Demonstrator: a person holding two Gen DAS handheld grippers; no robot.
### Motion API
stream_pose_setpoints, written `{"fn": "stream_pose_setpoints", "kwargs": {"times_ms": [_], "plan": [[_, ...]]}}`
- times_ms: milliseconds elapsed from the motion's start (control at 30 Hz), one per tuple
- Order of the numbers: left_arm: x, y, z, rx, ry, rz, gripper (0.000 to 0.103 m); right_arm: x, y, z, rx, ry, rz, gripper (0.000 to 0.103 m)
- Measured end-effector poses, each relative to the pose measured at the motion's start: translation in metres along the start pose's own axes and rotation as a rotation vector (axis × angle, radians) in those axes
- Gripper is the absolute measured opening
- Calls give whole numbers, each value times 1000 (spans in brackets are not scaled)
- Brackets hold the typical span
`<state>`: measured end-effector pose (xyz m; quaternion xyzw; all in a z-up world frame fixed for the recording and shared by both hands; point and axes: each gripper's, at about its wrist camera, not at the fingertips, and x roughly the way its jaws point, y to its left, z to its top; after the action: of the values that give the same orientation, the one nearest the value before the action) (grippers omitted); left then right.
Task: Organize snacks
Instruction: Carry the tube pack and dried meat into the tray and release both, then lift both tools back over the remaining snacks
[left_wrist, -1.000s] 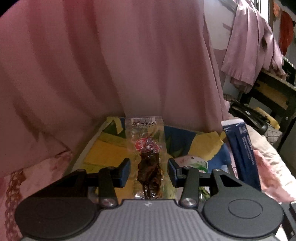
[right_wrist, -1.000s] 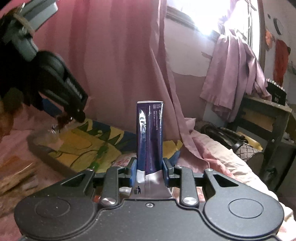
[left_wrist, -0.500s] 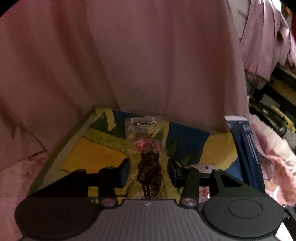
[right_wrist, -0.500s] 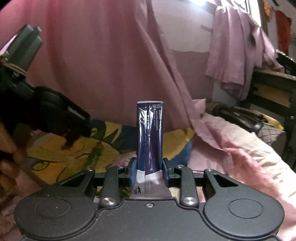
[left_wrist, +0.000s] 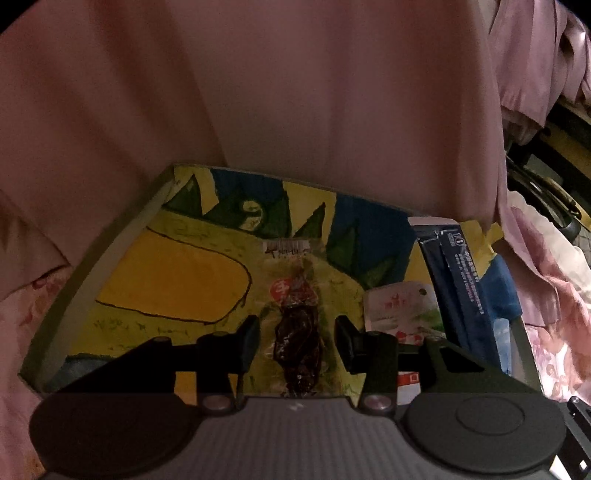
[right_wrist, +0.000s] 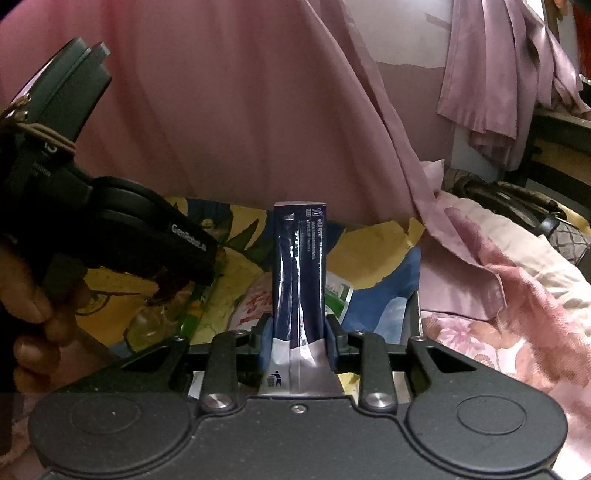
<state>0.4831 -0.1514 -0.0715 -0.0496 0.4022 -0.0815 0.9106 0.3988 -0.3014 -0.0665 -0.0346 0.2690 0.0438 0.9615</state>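
Note:
My left gripper (left_wrist: 295, 341) holds a clear packet of dark dried meat (left_wrist: 298, 334) between its jaws, low over a shallow box (left_wrist: 110, 243) with a yellow, green and blue cartoon floor. My right gripper (right_wrist: 299, 341) is shut on a tall dark blue sachet (right_wrist: 298, 269), held upright above the box's right side. That sachet also shows in the left wrist view (left_wrist: 461, 291). A white, red and green snack pack (left_wrist: 402, 310) lies in the box between them. The left gripper and the hand around it show at the left of the right wrist view (right_wrist: 184, 258).
A pink curtain (left_wrist: 295, 92) hangs close behind the box. Pink floral bedding (right_wrist: 498, 295) lies to the right. Purple clothes (right_wrist: 498, 74) hang over a dark shelf at the far right.
Both grippers have moved down and closer to the box, which now fills more of the left wrist view. Each keeps its packet.

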Motion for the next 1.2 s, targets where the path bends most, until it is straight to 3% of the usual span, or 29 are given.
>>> {"fn": "stream_pose_setpoints", "kwargs": {"times_ms": [433,533,633,867,1200], "plan": [[1,-1,-1,-17,13,28,50,2,-6,-3,34,-2,2,38],[-2,-1,0,-20,16,30,51,0,-7,-3,37,-8,-11,45],[-11,0,0,-23,3,22,60,-8,-10,-2,51,-23,-22,55],[-58,1,-4,-39,-62,-7,78,-49,-16,6,87,-113,-38,78],[-168,8,-28,-44,-242,-50,99,-149,-20,10,146,-278,-52,99]]}}
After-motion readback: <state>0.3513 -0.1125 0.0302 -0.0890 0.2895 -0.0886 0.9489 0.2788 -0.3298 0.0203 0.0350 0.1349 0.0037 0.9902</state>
